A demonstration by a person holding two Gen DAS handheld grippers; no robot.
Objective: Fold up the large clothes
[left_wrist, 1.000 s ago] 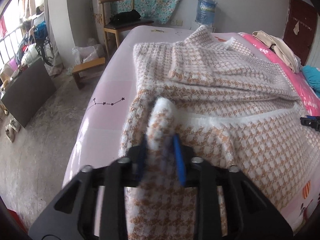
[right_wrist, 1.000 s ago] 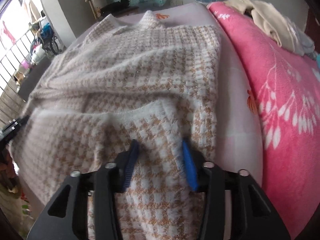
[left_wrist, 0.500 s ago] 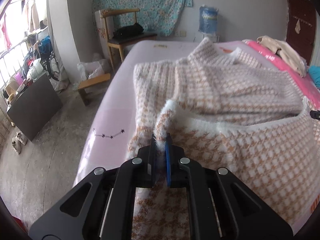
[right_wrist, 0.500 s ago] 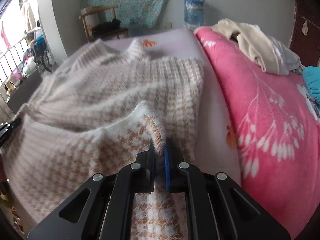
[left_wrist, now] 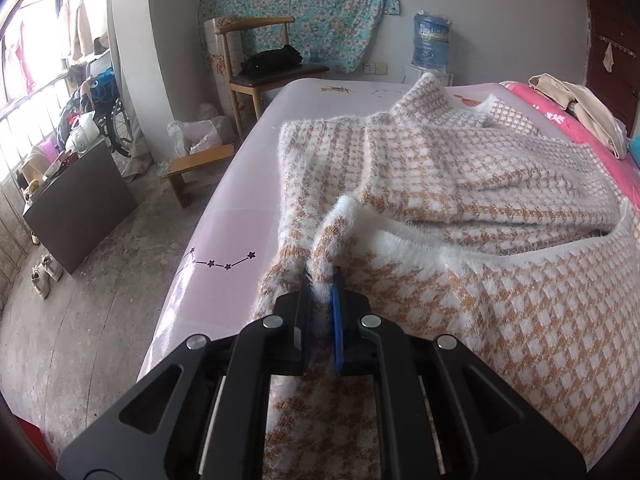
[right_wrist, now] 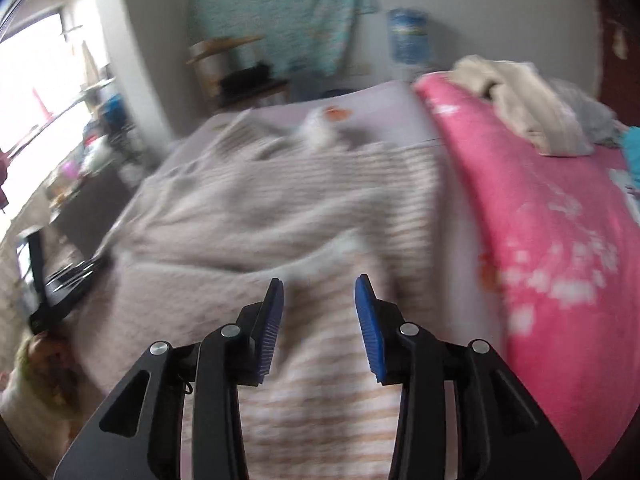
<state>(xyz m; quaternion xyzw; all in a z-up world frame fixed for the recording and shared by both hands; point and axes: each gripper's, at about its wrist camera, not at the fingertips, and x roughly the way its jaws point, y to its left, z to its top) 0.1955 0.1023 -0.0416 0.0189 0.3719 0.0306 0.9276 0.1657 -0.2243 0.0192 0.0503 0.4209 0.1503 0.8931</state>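
A large fuzzy white-and-tan houndstooth sweater [left_wrist: 460, 184] lies on the bed, its lower part folded up over the body. My left gripper [left_wrist: 322, 284] is shut on the sweater's white hem corner [left_wrist: 340, 220] and holds it raised above the bed. In the blurred right wrist view the sweater [right_wrist: 280, 208] spreads below my right gripper [right_wrist: 319, 284], which is open and empty just above the folded hem. The left gripper shows at the left edge of the right wrist view [right_wrist: 52, 280].
The bed has a lilac sheet [left_wrist: 224, 240] and a pink blanket [right_wrist: 560, 220] on the right with a beige garment pile [right_wrist: 520, 100]. A wooden chair [left_wrist: 260, 56], a low stool [left_wrist: 196, 164], a dark board [left_wrist: 76, 208] and shoes stand on the floor to the left.
My right gripper has opened and let go of the hem it held half a second ago. My left gripper, shut since half a second ago, still holds its corner.
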